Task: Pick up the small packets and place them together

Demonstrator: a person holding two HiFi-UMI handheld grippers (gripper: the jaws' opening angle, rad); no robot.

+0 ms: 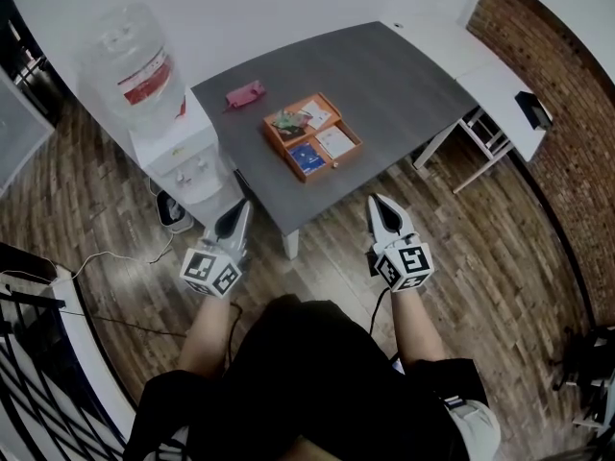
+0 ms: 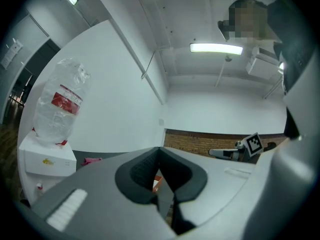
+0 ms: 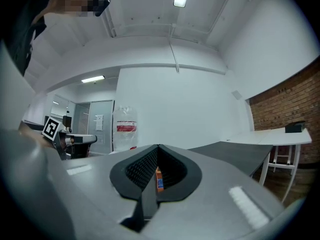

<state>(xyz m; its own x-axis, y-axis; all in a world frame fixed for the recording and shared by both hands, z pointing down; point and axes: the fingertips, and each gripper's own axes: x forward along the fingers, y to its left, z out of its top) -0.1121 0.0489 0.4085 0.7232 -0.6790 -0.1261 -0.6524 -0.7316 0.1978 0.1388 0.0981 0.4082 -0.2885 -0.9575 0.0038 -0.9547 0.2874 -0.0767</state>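
An orange tray point(image 1: 275, 136) sits on the dark grey table point(image 1: 404, 84), holding small packets: a blue one point(image 1: 307, 156), a white one point(image 1: 335, 141), and a green-and-white pile point(image 1: 293, 119). A pink packet point(image 1: 246, 93) lies apart on the table near its far left corner. My left gripper point(image 1: 238, 216) and right gripper point(image 1: 381, 206) hang in front of the table's near edge, both shut and empty. Between the left gripper's jaws a sliver of the orange tray point(image 2: 156, 183) shows; between the right gripper's jaws the tray point(image 3: 159, 179) shows too.
A white water dispenser point(image 1: 183, 157) with a clear bottle point(image 1: 130, 65) stands left of the table. A white desk point(image 1: 485, 70) adjoins the table at the right, by a brick wall point(image 1: 567, 113). Wooden floor lies under me; a black railing point(image 1: 29, 373) is at lower left.
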